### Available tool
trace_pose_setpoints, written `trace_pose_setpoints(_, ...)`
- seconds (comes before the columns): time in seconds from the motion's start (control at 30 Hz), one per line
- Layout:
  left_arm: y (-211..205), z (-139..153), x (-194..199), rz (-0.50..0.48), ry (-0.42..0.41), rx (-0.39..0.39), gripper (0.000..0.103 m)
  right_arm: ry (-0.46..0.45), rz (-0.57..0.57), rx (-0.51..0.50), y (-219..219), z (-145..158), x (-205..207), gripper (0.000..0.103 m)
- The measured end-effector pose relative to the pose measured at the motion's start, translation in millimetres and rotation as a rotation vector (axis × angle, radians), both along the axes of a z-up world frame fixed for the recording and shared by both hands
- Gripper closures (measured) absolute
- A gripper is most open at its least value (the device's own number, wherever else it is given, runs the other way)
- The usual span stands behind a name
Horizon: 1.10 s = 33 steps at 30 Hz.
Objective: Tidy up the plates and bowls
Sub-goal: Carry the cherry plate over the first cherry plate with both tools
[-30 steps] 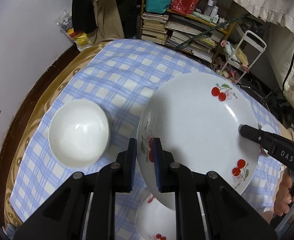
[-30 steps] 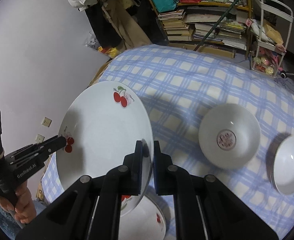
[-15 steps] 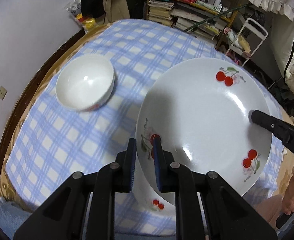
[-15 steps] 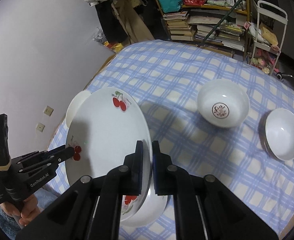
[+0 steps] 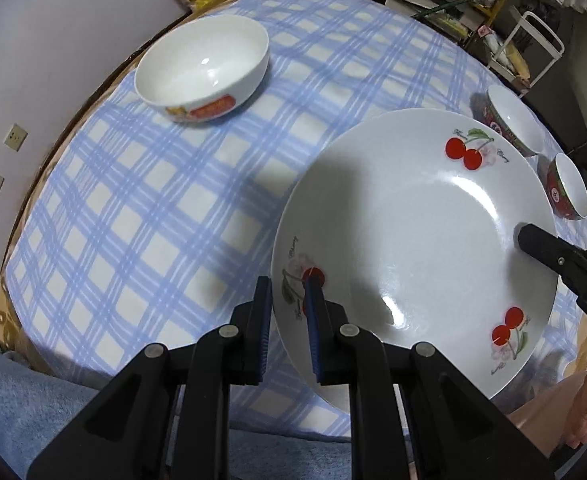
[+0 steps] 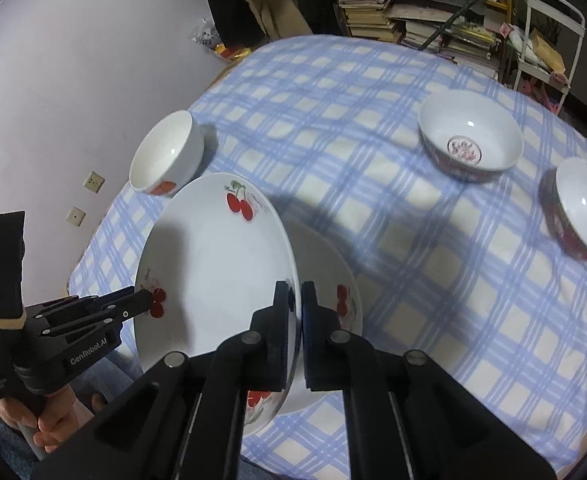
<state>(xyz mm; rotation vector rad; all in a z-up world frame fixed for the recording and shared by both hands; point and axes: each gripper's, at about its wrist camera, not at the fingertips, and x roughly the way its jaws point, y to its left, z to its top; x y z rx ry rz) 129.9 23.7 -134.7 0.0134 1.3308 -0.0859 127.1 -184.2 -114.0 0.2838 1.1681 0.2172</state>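
Gripping the near rim of the plate [image 5: 413,248], the left tool [image 5: 289,300] has its blue pads narrowed onto the edge, one pad over the printed cherry and the other under the rim. The right tool [image 6: 297,300] pinches the opposite rim, its jaws nearly together on the thin edge. Between them the plate hangs tilted above the bench [image 5: 153,208], which wears a blue-and-white checked cloth [image 6: 413,240].

In the right wrist view a second plate [image 6: 333,280] with cherry prints lies flat on the cloth directly below the held one, partly hidden by it and close beneath its lower edge; whether the two touch cannot be told. In that same view a hand [image 6: 49,420] grips the handle of the left tool at the lower left.

Further out, a white bowl [image 5: 203,68] with a red label on its side stands upright near the bench's far left edge. Two more bowls stand on the right side: a larger bowl [image 6: 469,140] with a red emblem in its bottom, and a smaller bowl [image 6: 581,208] just beside it, near the bench edge.

Beyond the bench, stacked books [image 6: 373,16] fill a shelf, and a white wire rack [image 6: 549,40] stands to the right of them.
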Motion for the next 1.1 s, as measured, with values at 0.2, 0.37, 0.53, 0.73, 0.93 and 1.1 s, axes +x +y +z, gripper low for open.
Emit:
trace_pose_setpoints(0.2, 0.3, -10.1, -2.2, -0.006, 0.038, -0.003, 0.087, 0.019, -0.034, 0.029, -4.2, -14.9, -5.1, 0.095)
trace_pose_setpoints(0.37, -6.3, -19.8, -5.0, -0.029, 0.056, 0.037, 0.087, 0.037, -0.040, 0.029, -5.0, -24.6, -8.2, 0.095)
trace_pose_setpoints(0.53, -6.6, -27.8, -3.1, -0.022, 0.075, 0.043, 0.087, 0.057, -0.048, 0.042, -6.6, -34.2, -9.9, 0.095)
trace_pose_setpoints(0.73, -12.7, -37.7, 1.6, -0.024, 0.079, 0.071, 0.087, 0.079, -0.073, 0.022, -3.5, -47.4, -9.8, 0.095)
trace_pose_setpoints(0.93, -13.8, -40.1, 0.8, -0.016, 0.082, 0.066, 0.087, 0.075, -0.086, 0.021, -6.1, -53.1, -12.7, 0.095)
trace_pose_setpoints(1.1, -13.4, -41.6, 0.8, 0.006, 0.088, 0.051, 0.087, 0.045, -0.088, -0.049, 1.1, -53.4, -16.5, 0.093)
